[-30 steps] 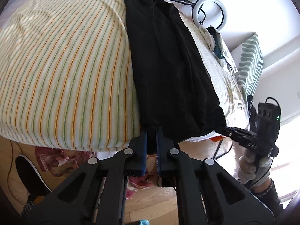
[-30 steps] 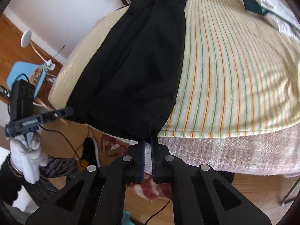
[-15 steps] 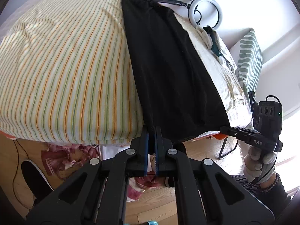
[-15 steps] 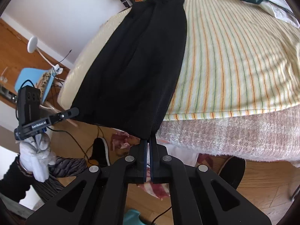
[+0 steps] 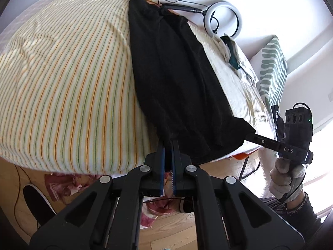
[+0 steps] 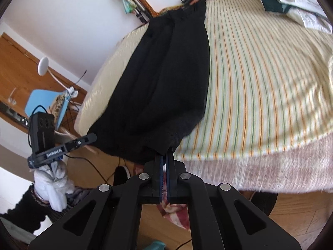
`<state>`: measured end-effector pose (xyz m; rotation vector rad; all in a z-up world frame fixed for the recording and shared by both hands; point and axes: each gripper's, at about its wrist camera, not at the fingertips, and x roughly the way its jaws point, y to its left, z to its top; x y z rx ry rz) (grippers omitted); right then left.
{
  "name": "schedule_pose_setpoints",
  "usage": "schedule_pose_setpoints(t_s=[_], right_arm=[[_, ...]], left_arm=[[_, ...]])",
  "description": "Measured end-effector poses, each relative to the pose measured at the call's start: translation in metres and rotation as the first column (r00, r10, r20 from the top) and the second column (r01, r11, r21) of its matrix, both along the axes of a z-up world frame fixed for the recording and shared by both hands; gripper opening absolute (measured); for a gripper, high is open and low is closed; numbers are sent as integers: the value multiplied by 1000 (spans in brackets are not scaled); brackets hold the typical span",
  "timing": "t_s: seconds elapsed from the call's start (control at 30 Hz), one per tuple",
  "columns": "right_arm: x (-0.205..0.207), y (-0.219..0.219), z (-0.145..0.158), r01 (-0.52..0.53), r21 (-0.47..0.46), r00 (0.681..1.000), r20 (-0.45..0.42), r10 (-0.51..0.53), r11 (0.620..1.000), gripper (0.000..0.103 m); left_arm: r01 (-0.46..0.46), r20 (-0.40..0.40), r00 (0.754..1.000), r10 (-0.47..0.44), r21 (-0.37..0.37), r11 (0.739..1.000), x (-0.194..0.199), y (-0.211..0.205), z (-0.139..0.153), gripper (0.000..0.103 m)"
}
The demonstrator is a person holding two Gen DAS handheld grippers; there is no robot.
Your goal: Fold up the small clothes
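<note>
Black garment (image 5: pixel 177 79), long & narrow, lies lengthwise on striped bedsheet (image 5: pixel 68 79), gathered far end near the bed's far edge by the wall, near hem at the bed's near edge w/ both near corners lifted slightly off the sheet. Left long edge runs fairly straight in left wrist view; right long edge slants outward toward near right corner. Fabric shows lengthwise creases.

Left gripper (image 5: pixel 169 145) is clamped on the near left corner of the hem, jaws nearly together w/ cloth pinched between. Right gripper (image 6: pixel 164 153) is clenched on the other near corner, cloth bunched at its tips; also visible from left wrist view (image 5: pixel 252 135), held by a gloved hand (image 5: pixel 287 177).

Bed room: wide strip of bare striped sheet on both sides of garment, more on the right per right wrist view. Pile of light & dark-green clothes (image 5: pixel 233 54) sits well apart near far right corner. Ring light (image 5: pixel 223 18) lies beyond the bed's far edge by the wall; green-patterned cushion (image 5: pixel 272 66) off the right side. Below near edge: wooden floor (image 5: pixel 172 231), black shoe (image 5: pixel 37 204), red-white cloth (image 5: pixel 60 185).
</note>
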<state>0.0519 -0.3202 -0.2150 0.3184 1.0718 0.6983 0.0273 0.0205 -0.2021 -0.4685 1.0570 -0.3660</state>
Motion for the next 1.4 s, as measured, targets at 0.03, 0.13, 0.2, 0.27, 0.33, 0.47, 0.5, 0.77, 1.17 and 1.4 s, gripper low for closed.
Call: schedule_pose_setpoints(t_s=[0.03,0.13,0.2,0.27,0.33,0.47,0.5,0.77,1.17,1.4], right_arm=[[4,0,3,7,3,1000,8,-7,1000,1],[16,1,17,22,18,999,33,-22,1000,1],[24,3,24,30,29,998,48,-31,999,1],[32,8,32,40,24,997,71,-42,999,1],[44,8,37,51,14,994,94,-52,999,1],[71,1,41,81,32,991,100,-84,996,1],[80,1,41,90,34,990,103,-93,995,1],[120,22,31,120,-25,988,96,-117,993,1],[137,39,13,130,-189,987,119,-109,973,7],[101,38,31,42,-142,979,204,-12,989,7]], left_arm=[[-3,3,1000,3,0,1000,3,0,2,3],[-13,31,999,13,3,1000,17,1,18,3],[-22,51,998,22,4,1000,27,3,27,3],[-35,62,997,35,-1,999,39,5,35,3],[-55,74,996,55,5,998,58,9,42,3],[-82,88,993,81,16,996,91,13,43,3],[-91,87,992,89,18,996,100,14,41,3],[-115,74,991,110,73,991,144,10,19,3],[-86,125,990,62,201,976,157,6,10,11],[-48,181,984,3,243,969,129,9,30,11]])
